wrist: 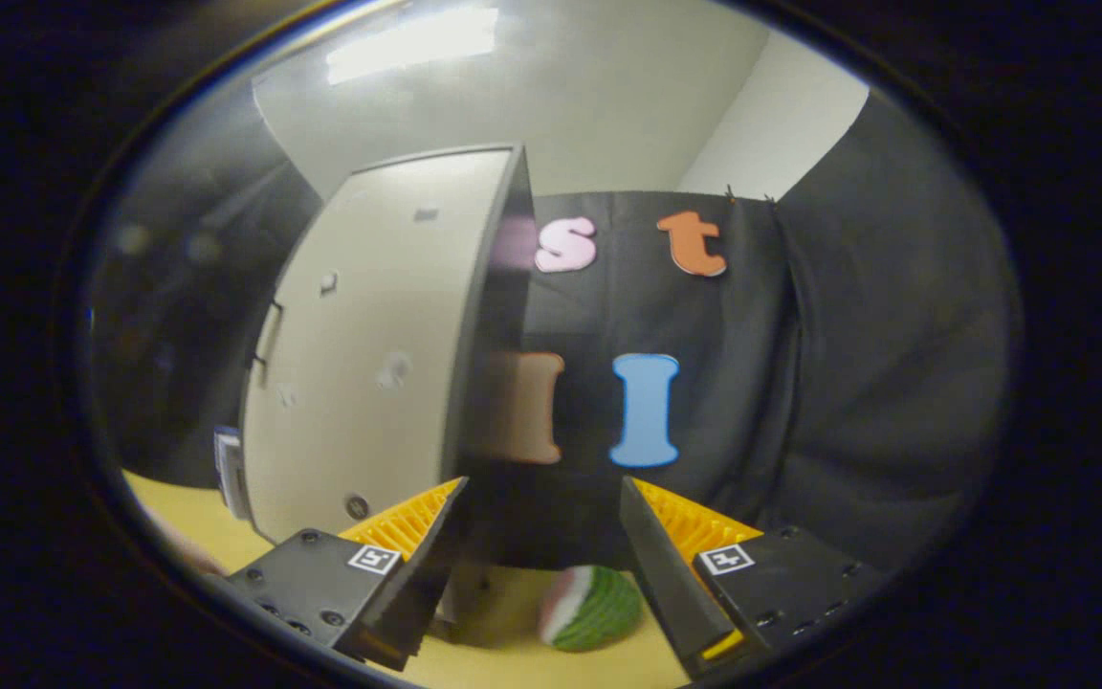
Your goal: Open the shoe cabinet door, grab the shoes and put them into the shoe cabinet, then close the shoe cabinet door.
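From the gripper view, the gripper is hovering with its fingers spread apart and gripping nothing. The pale shoe cabinet is standing just beyond the left finger, its front toward the camera and its door looking closed. A green, white and pink shoe is lying on the yellow floor between the fingers, low down.

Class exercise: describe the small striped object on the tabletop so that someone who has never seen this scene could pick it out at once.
Start at the tall pale cabinet standing on the yellow tabletop against the black cloth wall. To the right of its base, low between the open jaws of the gripper, lies a small rounded object. Its green, white and pinkish stripes set it apart from the plain surfaces around it.
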### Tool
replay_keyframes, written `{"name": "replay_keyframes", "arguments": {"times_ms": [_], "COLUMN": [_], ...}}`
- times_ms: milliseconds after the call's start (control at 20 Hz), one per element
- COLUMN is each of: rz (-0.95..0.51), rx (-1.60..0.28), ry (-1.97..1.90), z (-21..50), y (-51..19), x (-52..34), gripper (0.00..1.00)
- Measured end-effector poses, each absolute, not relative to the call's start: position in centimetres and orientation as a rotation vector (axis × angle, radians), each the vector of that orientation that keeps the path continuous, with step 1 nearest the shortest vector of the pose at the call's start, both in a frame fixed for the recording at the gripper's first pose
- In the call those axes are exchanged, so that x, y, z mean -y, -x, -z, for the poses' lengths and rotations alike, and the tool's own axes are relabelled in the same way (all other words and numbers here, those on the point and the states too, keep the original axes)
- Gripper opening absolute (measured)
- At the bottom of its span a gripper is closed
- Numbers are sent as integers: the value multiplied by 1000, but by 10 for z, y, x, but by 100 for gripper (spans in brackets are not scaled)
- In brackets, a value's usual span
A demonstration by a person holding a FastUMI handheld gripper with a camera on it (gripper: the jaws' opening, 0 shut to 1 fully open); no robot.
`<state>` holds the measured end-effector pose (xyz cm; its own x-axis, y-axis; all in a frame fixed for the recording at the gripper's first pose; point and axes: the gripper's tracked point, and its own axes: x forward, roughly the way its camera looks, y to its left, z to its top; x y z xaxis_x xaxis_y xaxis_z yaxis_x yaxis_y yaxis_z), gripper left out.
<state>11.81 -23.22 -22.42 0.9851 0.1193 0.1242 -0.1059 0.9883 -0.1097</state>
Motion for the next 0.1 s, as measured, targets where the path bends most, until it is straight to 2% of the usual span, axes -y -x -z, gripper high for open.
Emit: {"name": "replay_keyframes", "arguments": {"times_ms": [100], "rz": [-62], "rx": [82], "ry": [65], "z": [277], "y": [-141], "x": [292], "gripper": [95]}}
